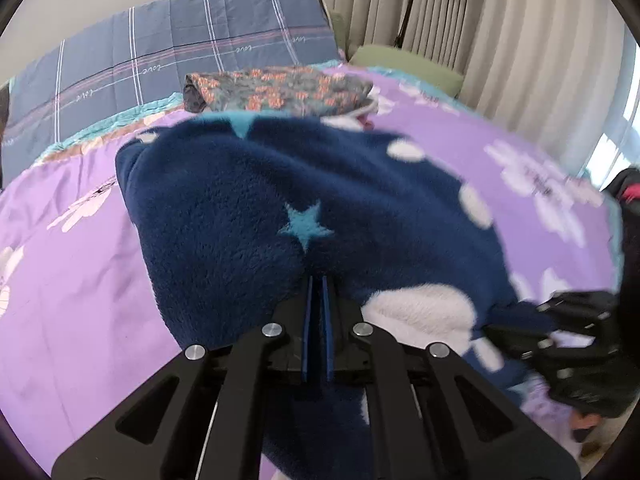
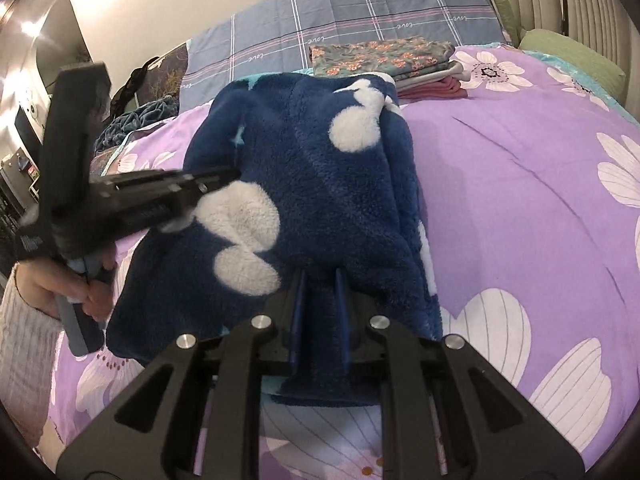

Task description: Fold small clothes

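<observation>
A navy fleece garment [image 1: 248, 208] with white blobs and pale blue stars lies partly folded on the purple flowered bedspread [image 1: 60, 280]. It also shows in the right wrist view [image 2: 320, 168]. My left gripper [image 1: 319, 280] is shut on its near edge, and it also shows from the side in the right wrist view [image 2: 236, 174]. My right gripper [image 2: 320, 274] is shut on a fold of the same garment at its near end. It appears blurred at the right in the left wrist view [image 1: 492, 330].
A stack of folded clothes [image 2: 384, 60] with a floral piece on top lies at the far side of the bed [image 2: 540, 184]. A blue plaid pillow [image 2: 340, 20] is behind it, a green cushion [image 2: 568, 56] and curtains [image 1: 500, 32] to the right.
</observation>
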Demonstrator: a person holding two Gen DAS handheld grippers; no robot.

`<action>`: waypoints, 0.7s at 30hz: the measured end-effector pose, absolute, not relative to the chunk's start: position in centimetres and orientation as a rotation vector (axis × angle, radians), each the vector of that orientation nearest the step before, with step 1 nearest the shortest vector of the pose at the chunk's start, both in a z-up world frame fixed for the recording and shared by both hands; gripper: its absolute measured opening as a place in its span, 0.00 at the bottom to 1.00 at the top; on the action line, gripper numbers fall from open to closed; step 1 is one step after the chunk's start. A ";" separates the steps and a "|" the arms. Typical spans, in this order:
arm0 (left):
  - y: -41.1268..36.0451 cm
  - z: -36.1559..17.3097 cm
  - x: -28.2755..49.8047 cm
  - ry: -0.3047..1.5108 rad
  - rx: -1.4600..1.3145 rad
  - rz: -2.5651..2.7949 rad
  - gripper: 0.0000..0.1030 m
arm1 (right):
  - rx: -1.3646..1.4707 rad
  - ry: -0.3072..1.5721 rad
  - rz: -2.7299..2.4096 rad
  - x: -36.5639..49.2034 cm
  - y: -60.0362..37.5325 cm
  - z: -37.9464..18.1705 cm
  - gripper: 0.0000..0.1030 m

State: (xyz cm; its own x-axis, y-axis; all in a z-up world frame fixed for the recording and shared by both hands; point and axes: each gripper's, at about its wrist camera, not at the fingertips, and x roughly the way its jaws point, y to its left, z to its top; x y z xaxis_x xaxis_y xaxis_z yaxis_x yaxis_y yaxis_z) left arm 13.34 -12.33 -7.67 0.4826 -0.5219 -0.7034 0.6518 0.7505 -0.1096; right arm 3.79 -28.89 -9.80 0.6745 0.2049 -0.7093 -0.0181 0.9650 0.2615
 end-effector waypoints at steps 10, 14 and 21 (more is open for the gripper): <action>-12.6 -4.7 20.4 0.733 0.211 -0.584 0.12 | 0.252 0.824 0.143 3.9 -29.2 -10.1 0.14; -13.6 -12.0 24.0 0.867 0.226 -0.568 0.11 | 0.266 0.805 0.163 4.1 -29.2 -10.1 0.14; -13.9 -10.2 22.7 0.831 0.281 -0.555 0.11 | 0.226 0.846 0.160 4.3 -28.9 -9.5 0.14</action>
State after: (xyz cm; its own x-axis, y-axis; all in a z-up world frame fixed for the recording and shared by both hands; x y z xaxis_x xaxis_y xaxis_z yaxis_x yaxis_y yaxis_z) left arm 22.68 -13.88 -10.16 0.5440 -0.3538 -0.7609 0.5668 0.8236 0.0223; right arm 4.34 -28.89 -9.54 0.6532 0.2293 -0.7216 -0.0501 0.9640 0.2610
